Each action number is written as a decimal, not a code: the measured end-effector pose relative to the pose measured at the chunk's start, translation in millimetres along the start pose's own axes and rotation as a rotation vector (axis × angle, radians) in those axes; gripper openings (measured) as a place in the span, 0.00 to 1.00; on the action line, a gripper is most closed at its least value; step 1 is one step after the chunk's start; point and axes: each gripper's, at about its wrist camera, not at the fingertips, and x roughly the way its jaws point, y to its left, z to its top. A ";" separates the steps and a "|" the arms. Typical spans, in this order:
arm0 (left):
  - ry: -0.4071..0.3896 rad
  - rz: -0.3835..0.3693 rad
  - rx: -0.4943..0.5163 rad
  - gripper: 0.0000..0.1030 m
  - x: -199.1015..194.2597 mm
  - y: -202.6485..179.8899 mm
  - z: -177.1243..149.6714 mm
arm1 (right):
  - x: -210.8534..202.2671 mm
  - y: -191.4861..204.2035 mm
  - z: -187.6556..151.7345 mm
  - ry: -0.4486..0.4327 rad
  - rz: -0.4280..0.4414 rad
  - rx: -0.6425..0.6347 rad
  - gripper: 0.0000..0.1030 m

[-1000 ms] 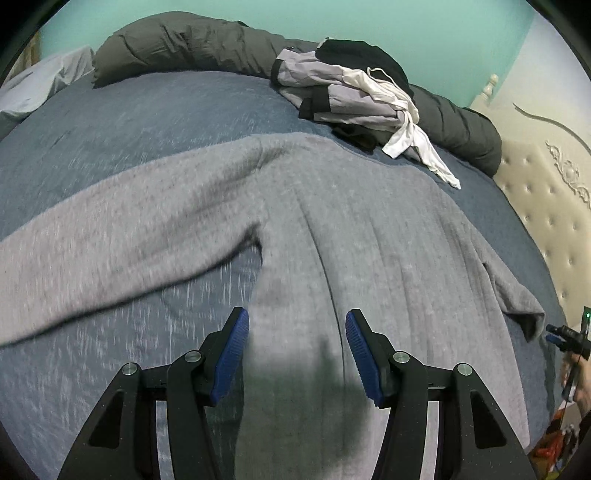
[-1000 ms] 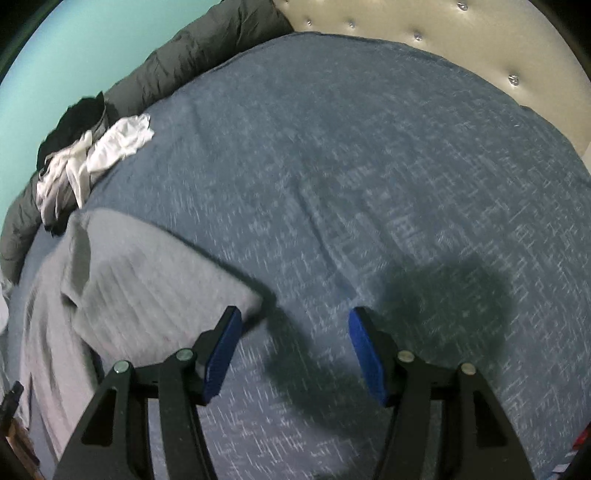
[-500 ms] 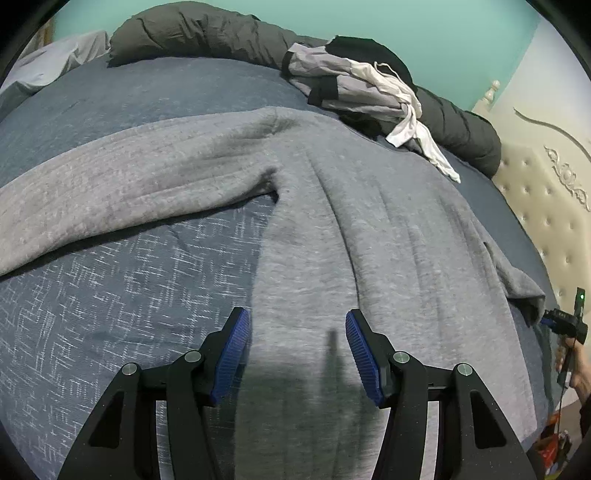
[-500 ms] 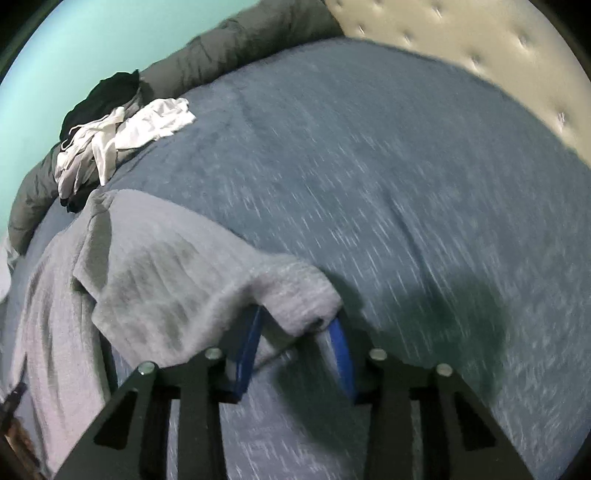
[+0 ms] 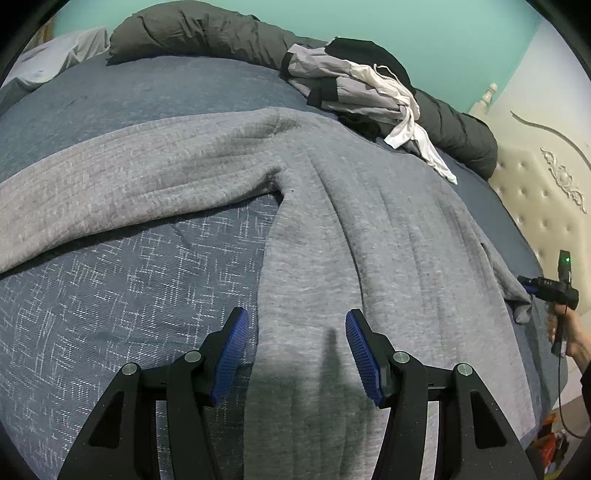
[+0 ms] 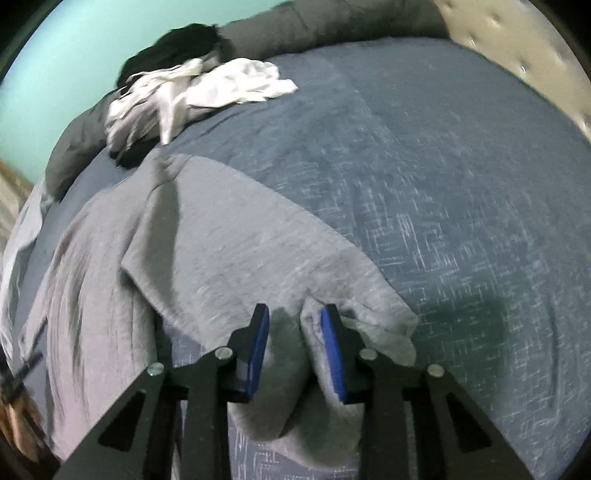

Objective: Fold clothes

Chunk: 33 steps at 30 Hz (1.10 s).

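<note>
A grey sweater (image 5: 369, 240) lies spread on the blue bed cover (image 5: 129, 295), one sleeve (image 5: 129, 192) stretched out to the left. My left gripper (image 5: 293, 339) hovers open just above the sweater's body near its left edge, nothing pinched. The other sleeve (image 6: 240, 251) is folded over the body. Its cuff is bunched between the blue pads (image 6: 258, 339) of my right gripper (image 6: 294, 332), whose jaws are closing on it. In the left wrist view the right gripper (image 5: 546, 288) shows at the far right, held by a hand (image 5: 570, 332).
A pile of white, grey and black clothes (image 5: 354, 88) sits at the far side of the bed, also seen as the pile (image 6: 192, 92). A dark rolled duvet (image 5: 192, 33) runs behind it. The padded cream headboard (image 5: 546, 192) borders the right.
My right gripper slid onto the sleeve cuff, narrowed its jaws around it and carried it sideways, rolling as it went. The left gripper came slightly closer to the sweater and stayed open.
</note>
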 end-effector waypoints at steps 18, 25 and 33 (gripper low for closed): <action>0.000 -0.017 0.005 0.57 -0.2 -4.3 -0.2 | -49.9 -98.0 -47.2 -0.140 -0.133 0.377 0.43; -0.007 -0.014 0.001 0.57 -1.6 -1.5 0.5 | -74.7 -113.8 -57.6 -0.242 -0.112 0.459 0.43; -0.012 -0.015 -0.006 0.57 -3.9 0.2 1.0 | -78.0 -112.1 -67.4 -0.199 -0.149 0.417 0.43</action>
